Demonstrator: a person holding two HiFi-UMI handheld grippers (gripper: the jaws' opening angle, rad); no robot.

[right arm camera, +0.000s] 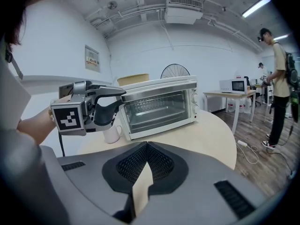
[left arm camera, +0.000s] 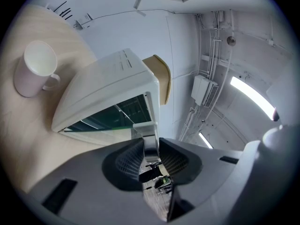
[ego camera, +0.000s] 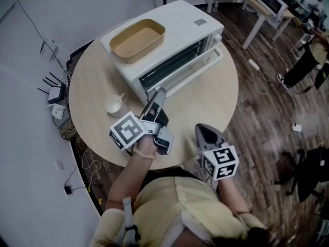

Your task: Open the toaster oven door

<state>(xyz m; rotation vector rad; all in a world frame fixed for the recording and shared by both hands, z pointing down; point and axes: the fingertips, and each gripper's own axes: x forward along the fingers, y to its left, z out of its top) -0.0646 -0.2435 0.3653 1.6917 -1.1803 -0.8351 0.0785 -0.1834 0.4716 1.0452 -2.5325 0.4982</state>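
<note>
Jaws of the left gripper [left arm camera: 151,142] are closed on the door handle [left arm camera: 145,128] at its left end, and the ribbed pads appear to be pressed against both of its faces. The right gripper [right arm camera: 146,145] is held low over the near edge of the table [ego camera: 216,102], its jaws clenched together on nothing.

The toaster oven [ego camera: 177,22] is seen on the far half of the round table, its glass door [ego camera: 169,66] apparently not yet opened, with a tan tray [ego camera: 138,39] on its roof and a white mug [ego camera: 114,105] just beside its left end.

For this step a firm pinch is needed before any pull. The hinge is judged to run along the bottom edge, so the handle is best drawn out and down in an arc, with the wrist allowed to turn with it — not dragged straight back. Because the handle is gripped at one end, an even, slow pull is advised, lest the pads slip off. The oven looks light and may be dragged across the table — the free right gripper could be pressed against its casing as a brace.
</note>
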